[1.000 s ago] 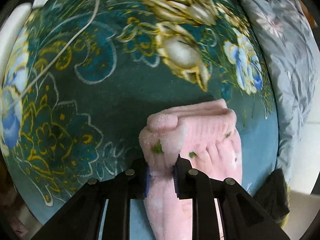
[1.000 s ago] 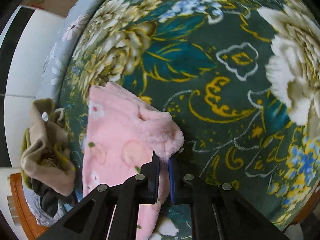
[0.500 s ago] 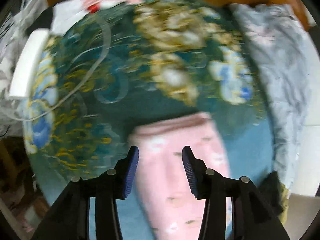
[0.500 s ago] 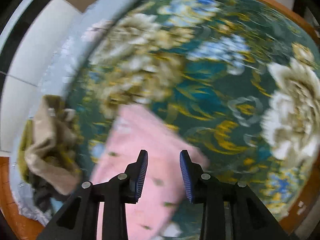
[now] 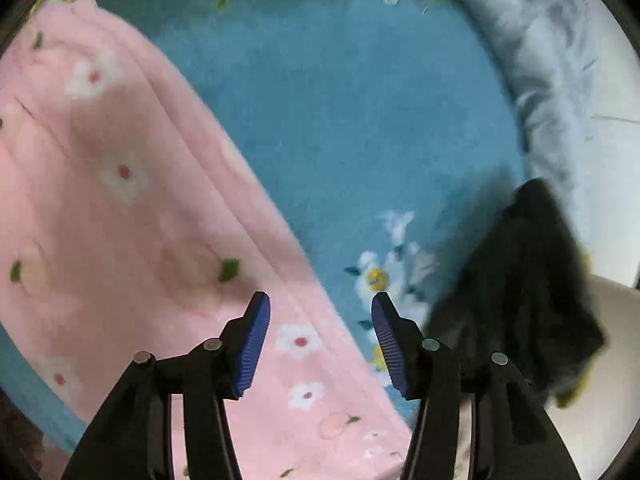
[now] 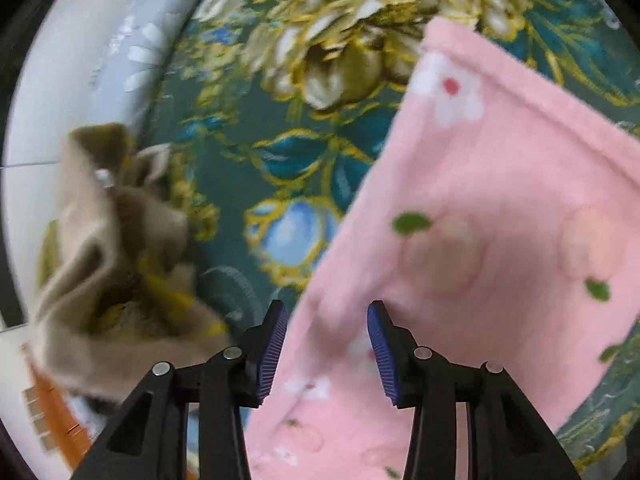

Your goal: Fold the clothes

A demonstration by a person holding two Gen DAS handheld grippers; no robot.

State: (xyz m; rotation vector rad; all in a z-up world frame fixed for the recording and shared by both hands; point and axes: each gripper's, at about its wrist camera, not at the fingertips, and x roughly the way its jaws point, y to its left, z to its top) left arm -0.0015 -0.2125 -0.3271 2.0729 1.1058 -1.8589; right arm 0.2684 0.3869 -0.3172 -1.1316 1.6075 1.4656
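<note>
Pink fleece garment [image 5: 132, 216] with white flowers and peach print lies flat on the floral bedspread [image 5: 340, 100], filling the 9 o'clock half of the left wrist view and running down to 6 o'clock; in the right wrist view the same garment [image 6: 480, 240] spans from 1 o'clock to 6 o'clock, hemmed edge at the top. Left hand-held gripper [image 5: 320, 340] is released, jaws apart, having just been opening; nothing is pinched, and it hovers over the garment's long edge where pink meets blue. Right hand-held gripper [image 6: 327, 350] is also released after just opening; pink cloth shows between the pads but they are not pressing on it, and it sits over the garment's edge at 6 o'clock. A dark crumpled cloth [image 5: 520, 300] sits at 4 o'clock in the left view, just beside the bedspread's edge, apart from the pink piece. A beige crumpled garment [image 6: 108, 264] lies at 8 o'clock in the right view, near the pink one but not touching as far as the blur lets me tell. Grey floral bedding [image 5: 540, 60] runs along 2 o'clock. Step in hand, by my reading: one fold is laid down, both grippers let go and are repositioning for the next fold. Next move likely calls for each gripper to drop onto its edge of the pink piece, pinch all layers, lift together and carry the edge across evenly. Thick fleece may slip or bunch if only the top layer is caught.
</note>
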